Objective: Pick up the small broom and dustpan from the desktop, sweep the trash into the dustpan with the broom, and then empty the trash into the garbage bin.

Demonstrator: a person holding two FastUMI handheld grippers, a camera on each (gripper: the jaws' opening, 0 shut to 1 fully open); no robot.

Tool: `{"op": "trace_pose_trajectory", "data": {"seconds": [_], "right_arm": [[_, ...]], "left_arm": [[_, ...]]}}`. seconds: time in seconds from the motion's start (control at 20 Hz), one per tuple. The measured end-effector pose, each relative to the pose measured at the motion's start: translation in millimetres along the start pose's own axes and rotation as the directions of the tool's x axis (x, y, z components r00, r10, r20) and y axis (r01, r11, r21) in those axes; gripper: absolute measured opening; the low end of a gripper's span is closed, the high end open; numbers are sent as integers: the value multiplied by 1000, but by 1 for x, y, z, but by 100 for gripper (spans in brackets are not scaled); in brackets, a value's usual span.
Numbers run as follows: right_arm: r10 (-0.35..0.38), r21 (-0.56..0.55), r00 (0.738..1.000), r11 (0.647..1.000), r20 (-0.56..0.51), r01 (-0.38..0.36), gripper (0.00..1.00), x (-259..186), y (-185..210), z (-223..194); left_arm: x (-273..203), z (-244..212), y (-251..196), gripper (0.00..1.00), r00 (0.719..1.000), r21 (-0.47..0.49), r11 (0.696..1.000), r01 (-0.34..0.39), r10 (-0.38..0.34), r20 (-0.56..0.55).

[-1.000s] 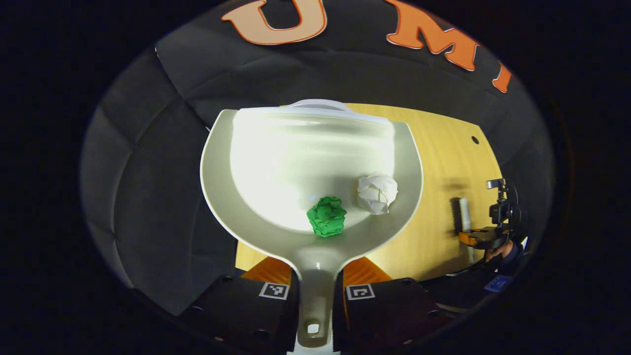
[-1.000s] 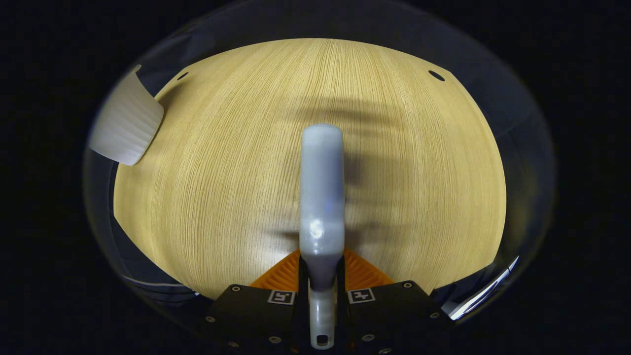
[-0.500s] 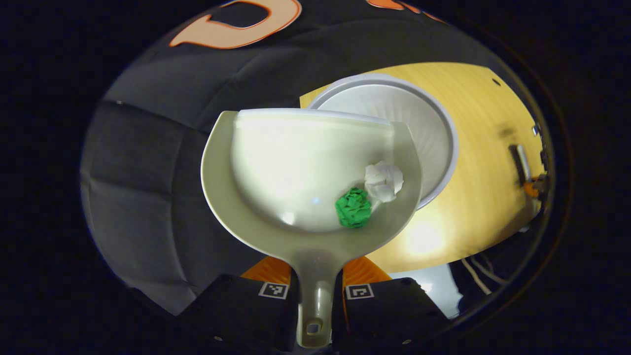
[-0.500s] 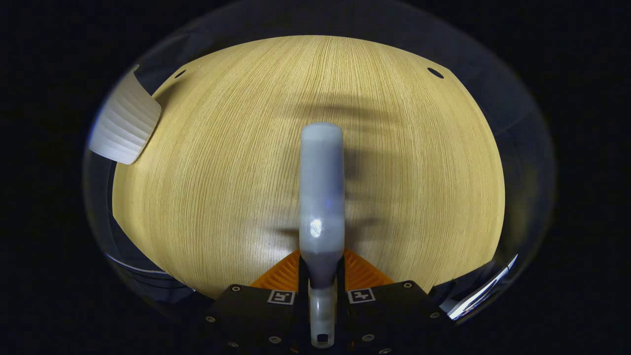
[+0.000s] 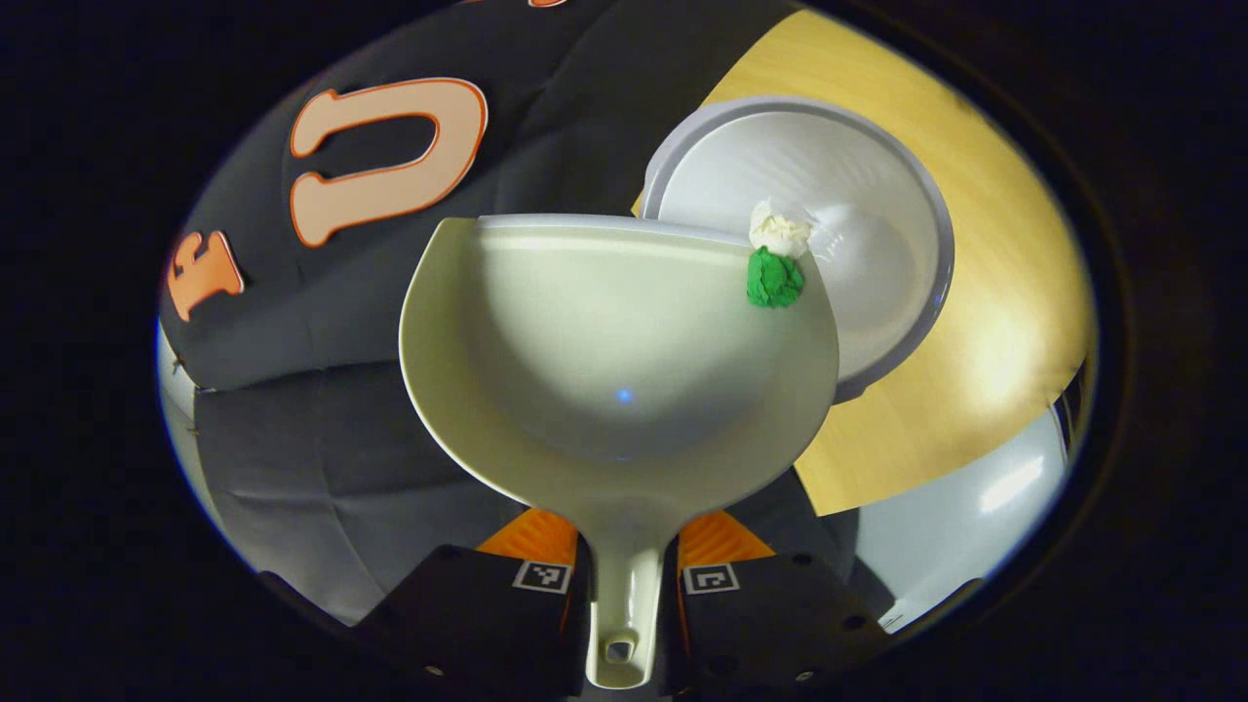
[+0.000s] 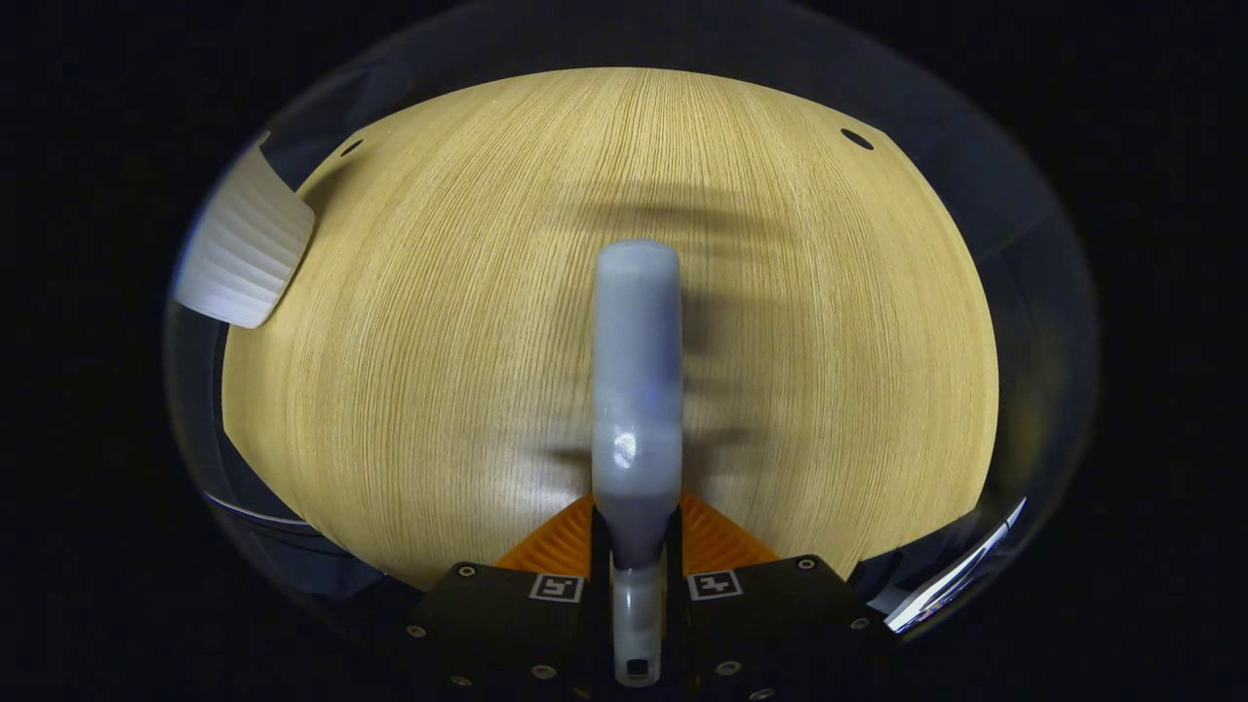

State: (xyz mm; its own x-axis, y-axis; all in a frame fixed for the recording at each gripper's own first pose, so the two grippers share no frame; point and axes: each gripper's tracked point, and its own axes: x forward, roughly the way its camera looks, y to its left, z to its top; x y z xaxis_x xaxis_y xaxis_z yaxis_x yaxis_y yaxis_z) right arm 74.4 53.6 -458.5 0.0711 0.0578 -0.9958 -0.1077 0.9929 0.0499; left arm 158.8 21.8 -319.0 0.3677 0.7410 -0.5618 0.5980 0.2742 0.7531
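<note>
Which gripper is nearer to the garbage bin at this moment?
Left. The left gripper holds the dustpan with its lip over the garbage bin. The right gripper, shut on the broom, sits over the desktop, the bin off at its view's far-left edge.

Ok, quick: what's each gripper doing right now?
Left gripper: shut on the dustpan handle.
Right gripper: shut on the broom handle.
</note>
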Motion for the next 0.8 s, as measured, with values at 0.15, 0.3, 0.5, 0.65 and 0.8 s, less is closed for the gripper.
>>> {"op": "trace_pose_trajectory", "data": {"seconds": [0.15,0.3,0.5,0.65,0.8], "right_arm": [[0,-3,1000,1000,0,0,24,-2,-1,1],[3,-3,1000,1000,1,-3,24,0,0,-1],[0,3,1000,1000,-1,0,24,-1,-2,-3],[-2,6,1000,1000,1,2,25,-2,-2,-2],[0,12,1000,1000,3,0,28,0,0,-3]], "left_arm": [[12,-10,1,27,987,145,977,-158,155,30],[22,-19,-17,27,985,93,981,-167,164,44],[35,-19,-80,27,995,-274,959,72,-49,91],[31,12,-122,28,961,-454,853,257,-176,213],[26,55,-182,28,895,-544,716,437,-285,344]]}}
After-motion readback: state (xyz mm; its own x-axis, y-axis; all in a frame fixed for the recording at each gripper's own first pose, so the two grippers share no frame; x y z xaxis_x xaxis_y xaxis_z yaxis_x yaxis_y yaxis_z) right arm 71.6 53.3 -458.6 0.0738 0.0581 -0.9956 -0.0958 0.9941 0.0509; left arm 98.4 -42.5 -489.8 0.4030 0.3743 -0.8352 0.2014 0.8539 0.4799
